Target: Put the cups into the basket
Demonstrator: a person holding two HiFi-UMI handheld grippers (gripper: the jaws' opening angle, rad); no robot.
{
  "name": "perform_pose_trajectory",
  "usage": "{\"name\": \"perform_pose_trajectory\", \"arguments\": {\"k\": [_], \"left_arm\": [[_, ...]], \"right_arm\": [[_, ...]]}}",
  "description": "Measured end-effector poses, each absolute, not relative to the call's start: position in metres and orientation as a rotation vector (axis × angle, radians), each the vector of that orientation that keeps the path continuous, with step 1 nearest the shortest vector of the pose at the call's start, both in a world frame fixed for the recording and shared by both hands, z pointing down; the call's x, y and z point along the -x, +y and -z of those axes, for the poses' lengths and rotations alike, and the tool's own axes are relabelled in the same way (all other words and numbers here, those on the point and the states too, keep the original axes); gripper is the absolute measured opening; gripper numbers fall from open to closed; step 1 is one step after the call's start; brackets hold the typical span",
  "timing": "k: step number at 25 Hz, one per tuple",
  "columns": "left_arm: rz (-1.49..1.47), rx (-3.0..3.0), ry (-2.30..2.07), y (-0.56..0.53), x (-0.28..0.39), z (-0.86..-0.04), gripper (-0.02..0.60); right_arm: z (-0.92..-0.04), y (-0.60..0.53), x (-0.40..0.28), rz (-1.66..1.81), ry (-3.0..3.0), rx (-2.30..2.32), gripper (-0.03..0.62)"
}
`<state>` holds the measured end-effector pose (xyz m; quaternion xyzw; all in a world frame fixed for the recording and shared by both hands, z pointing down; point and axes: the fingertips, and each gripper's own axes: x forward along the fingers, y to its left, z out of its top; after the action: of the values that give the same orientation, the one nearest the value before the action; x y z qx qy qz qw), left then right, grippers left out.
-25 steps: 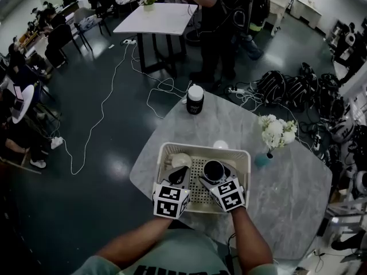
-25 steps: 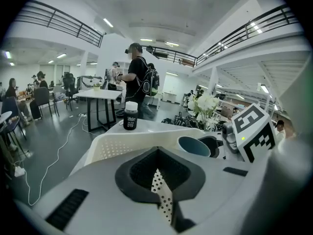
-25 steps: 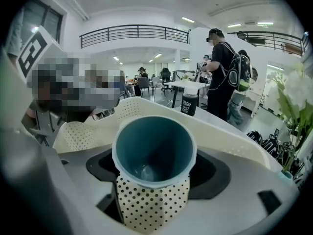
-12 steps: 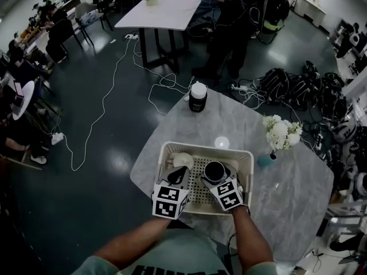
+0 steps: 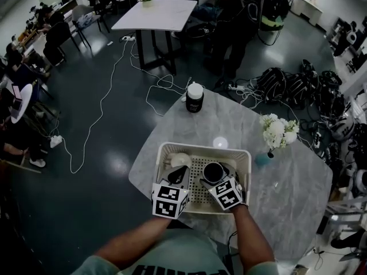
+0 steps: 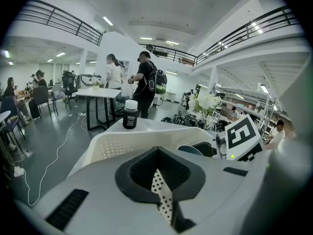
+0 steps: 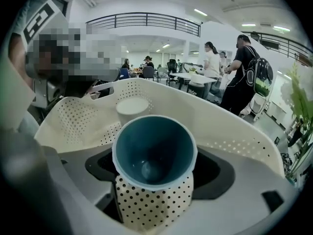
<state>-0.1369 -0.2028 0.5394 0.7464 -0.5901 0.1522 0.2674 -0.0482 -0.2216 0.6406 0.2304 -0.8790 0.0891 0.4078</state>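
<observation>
Fingers (image 7: 151, 204) of the right gripper (image 5: 213, 179) clamp the blue cup (image 7: 154, 153) inside the basket (image 5: 203, 148), while the left gripper (image 5: 178, 179) is pressed together and empty; letting go before the cup seats could topple it against the white cup (image 7: 132, 106).

dim head view; bright ceiling lights, fisheye-warped gripper views.

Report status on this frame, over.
Left tool shut, empty. Right tool shut on teal-blue cup over cream perforated plastic basket. White cup already inside. Nothing blocking.
</observation>
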Motion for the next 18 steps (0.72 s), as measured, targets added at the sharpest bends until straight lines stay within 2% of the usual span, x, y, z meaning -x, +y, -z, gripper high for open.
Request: {"name": "perform_pose_trajectory", "arguments": {"k": [18], "left_arm": [[-0.357, -2.068, -1.631, -0.187, 0.122, -0.512, 0.006]], "right_arm": [[-0.561, -0.201, 0.038, -0.072, -2.325, -0.658, 0.396]]}}
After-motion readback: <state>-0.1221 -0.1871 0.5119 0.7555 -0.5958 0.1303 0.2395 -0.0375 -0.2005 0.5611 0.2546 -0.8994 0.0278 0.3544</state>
